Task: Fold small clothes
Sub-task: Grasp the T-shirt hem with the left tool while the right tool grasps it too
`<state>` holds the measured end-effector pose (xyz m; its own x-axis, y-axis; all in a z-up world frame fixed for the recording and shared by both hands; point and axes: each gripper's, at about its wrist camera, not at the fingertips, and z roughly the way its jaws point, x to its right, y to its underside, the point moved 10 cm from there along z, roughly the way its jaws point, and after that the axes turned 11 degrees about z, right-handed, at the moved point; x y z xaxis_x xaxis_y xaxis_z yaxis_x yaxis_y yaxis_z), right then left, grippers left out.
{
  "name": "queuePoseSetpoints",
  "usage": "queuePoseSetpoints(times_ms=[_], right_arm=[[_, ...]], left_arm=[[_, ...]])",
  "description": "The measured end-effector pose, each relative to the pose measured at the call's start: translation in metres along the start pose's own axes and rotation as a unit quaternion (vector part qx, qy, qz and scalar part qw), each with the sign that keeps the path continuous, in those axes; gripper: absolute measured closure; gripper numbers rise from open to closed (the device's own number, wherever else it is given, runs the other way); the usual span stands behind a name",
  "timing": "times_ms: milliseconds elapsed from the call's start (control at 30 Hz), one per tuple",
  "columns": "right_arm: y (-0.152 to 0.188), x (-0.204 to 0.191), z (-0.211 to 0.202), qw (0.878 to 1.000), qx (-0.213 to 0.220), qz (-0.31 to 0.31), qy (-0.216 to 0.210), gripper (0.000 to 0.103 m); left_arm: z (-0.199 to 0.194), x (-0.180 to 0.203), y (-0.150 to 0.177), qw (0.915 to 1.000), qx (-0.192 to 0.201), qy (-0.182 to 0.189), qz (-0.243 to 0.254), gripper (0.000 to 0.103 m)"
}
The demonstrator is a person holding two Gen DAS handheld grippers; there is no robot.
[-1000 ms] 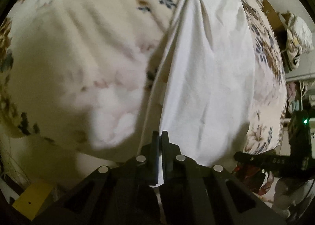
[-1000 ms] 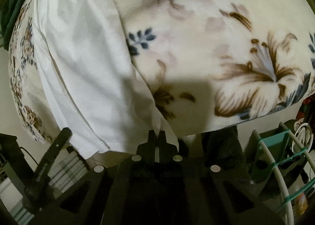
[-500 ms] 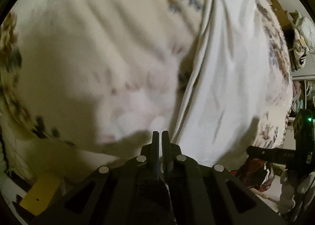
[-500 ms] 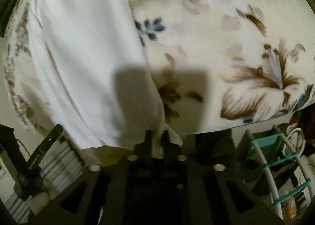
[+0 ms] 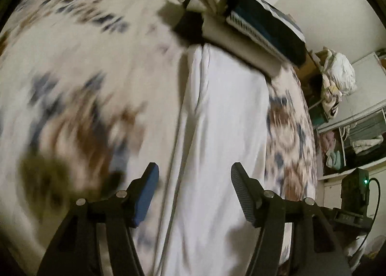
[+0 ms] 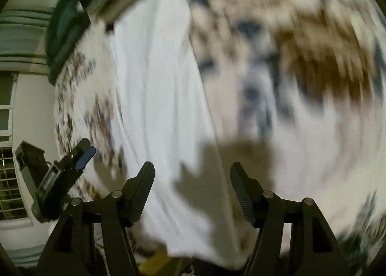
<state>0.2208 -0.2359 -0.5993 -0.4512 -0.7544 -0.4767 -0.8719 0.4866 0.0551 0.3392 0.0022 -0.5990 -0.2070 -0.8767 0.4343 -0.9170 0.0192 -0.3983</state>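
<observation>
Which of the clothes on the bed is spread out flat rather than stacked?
The white garment, lying lengthwise on the floral blanket. The other clothes sit folded in a pile at its far end, dark pieces on top.

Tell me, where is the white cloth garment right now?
The white cloth garment lies as a long strip on the floral fleece blanket, ahead of both open grippers, below stacked folded clothes.

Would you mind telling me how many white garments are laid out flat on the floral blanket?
1: a white garment lies lengthwise on the blanket, ahead of both open tongs. Others may be hidden in the stack beyond.
</observation>
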Motion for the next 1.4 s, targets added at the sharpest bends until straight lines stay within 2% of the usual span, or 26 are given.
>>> queuePoseSetpoints(times_ms=[100, 167, 333, 433, 600, 633, 667, 700, 733, 833, 1067, 1133, 1233, 1333, 1400], right_arm=[[-0.080, -0.022, 0.012, 0.999, 0.015, 0.009, -0.031, 0.036], [-0.125, -0.028, 0.023, 0.999, 0.019, 0.015, -0.041, 0.036], [-0.219, -0.047, 0.054, 0.998, 0.022, 0.016, -0.055, 0.036], [-0.257, -0.065, 0.076, 0.997, 0.006, 0.004, -0.073, 0.036], [-0.288, -0.087, 0.106, 0.996, -0.015, -0.017, -0.091, 0.036], [-0.289, -0.089, 0.107, 0.995, -0.015, -0.017, -0.097, 0.036], [-0.292, -0.091, 0.107, 0.994, -0.013, -0.015, -0.105, 0.036], [-0.293, -0.094, 0.105, 0.993, -0.010, -0.016, -0.114, 0.046], [-0.292, -0.094, 0.104, 0.993, -0.010, -0.019, -0.116, 0.067], [-0.289, -0.101, 0.100, 0.993, -0.006, -0.030, -0.117, 0.094], [-0.270, -0.124, 0.058, 0.988, 0.022, -0.075, -0.136, 0.098], [-0.261, -0.131, 0.044, 0.985, 0.028, -0.091, -0.141, 0.098], [-0.238, -0.130, 0.020, 0.982, 0.033, -0.109, -0.149, 0.098], [-0.213, -0.135, 0.007, 0.979, 0.037, -0.137, -0.148, 0.098], [-0.193, -0.134, -0.003, 0.977, 0.034, -0.150, -0.148, 0.098]], left_arm=[[0.041, -0.010, -0.051, 0.9997, -0.003, 0.013, -0.019, 0.043], [0.063, -0.015, -0.074, 0.9993, -0.009, 0.023, -0.029, 0.043], [0.122, -0.024, -0.123, 0.9988, -0.024, 0.029, -0.032, 0.043], [0.141, -0.026, -0.139, 0.9984, -0.026, 0.035, -0.036, 0.043], [0.148, -0.021, -0.156, 0.9987, -0.007, 0.044, -0.024, 0.046], [0.146, -0.019, -0.158, 0.9990, 0.000, 0.042, -0.015, 0.049], [0.145, -0.017, -0.158, 0.9992, 0.002, 0.040, -0.006, 0.078], [0.144, -0.015, -0.157, 0.9993, -0.001, 0.037, 0.004, 0.094], [0.139, -0.011, -0.155, 0.9992, 0.000, 0.035, 0.019, 0.096], [0.123, -0.004, -0.153, 0.9985, 0.021, 0.028, 0.041, 0.096], [0.067, 0.003, -0.135, 0.9965, 0.057, 0.045, 0.040, 0.096], [0.057, -0.004, -0.141, 0.9959, 0.067, 0.049, 0.037, 0.096], [0.031, -0.004, -0.131, 0.9946, 0.078, 0.057, 0.036, 0.096], [0.009, 0.005, -0.107, 0.9938, 0.082, 0.065, 0.039, 0.096], [0.018, 0.023, -0.098, 0.9941, 0.081, 0.061, 0.037, 0.096]])
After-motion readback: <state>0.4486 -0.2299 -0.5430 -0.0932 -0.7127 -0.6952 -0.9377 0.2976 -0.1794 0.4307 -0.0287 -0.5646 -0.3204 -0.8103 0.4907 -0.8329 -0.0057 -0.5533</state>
